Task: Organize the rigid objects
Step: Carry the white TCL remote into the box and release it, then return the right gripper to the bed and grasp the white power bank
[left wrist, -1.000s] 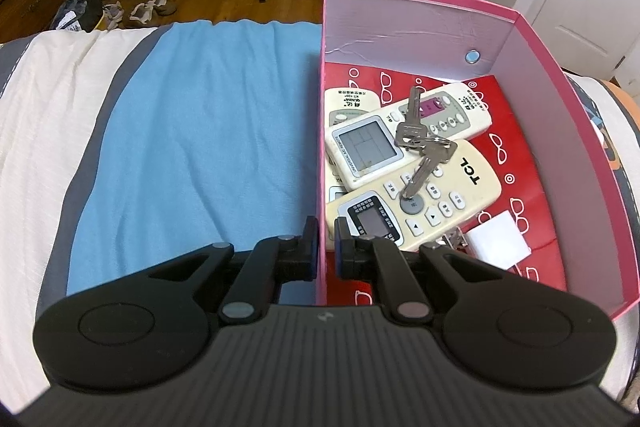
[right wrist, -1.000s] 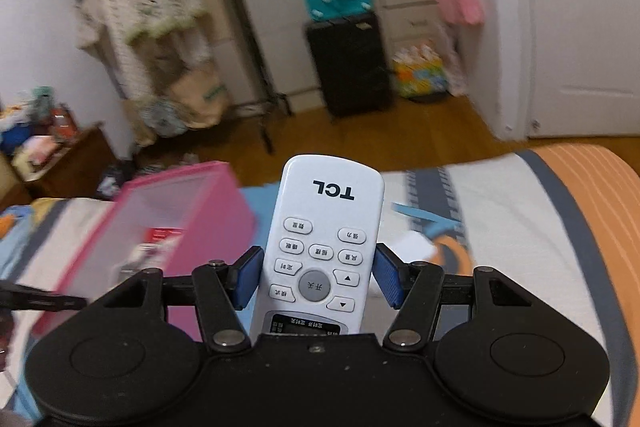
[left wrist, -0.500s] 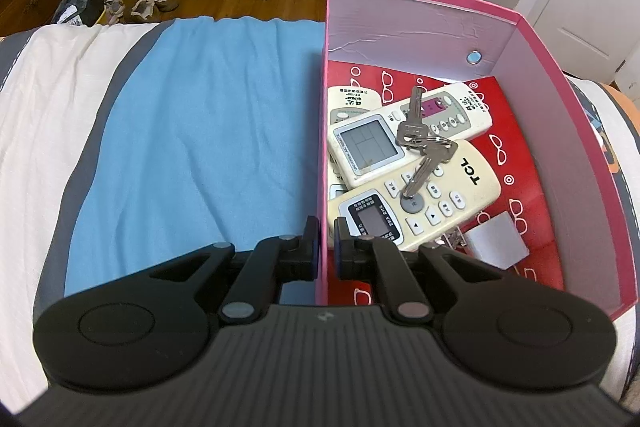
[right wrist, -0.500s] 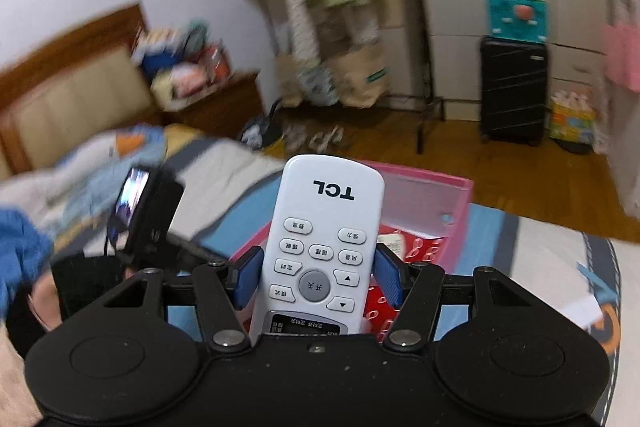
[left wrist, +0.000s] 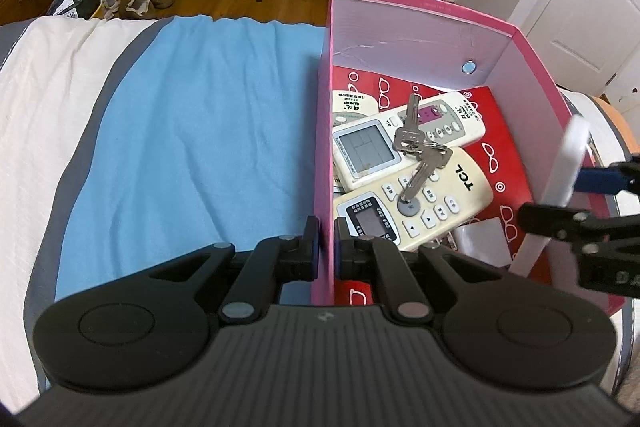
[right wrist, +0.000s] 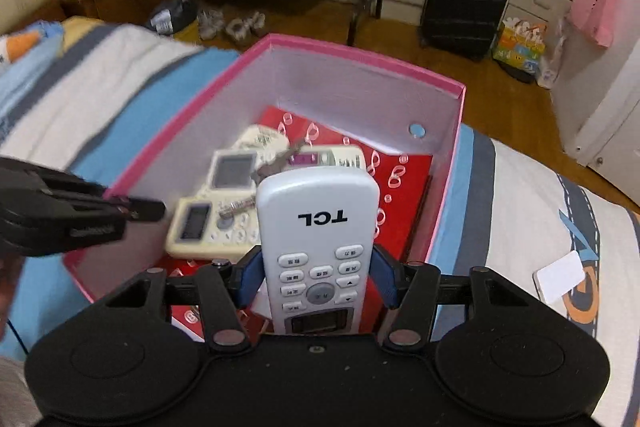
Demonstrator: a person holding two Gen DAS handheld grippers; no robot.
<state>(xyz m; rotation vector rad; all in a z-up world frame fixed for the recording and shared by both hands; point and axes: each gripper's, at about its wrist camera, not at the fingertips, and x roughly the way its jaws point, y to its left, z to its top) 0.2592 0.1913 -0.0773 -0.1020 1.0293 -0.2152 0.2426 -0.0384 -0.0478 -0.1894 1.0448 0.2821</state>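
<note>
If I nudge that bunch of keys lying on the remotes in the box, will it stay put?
Probably not. The keys rest loose on the smooth, sloped remotes, so they would likely slide off. Joined only by a ring, they should splay and flop rather than move as one. They look like metal, so hardly fragile.

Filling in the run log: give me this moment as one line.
left gripper: shut on pink box wall | right gripper: closing, holds white TCL remote over box | inside: remotes, keys
</note>
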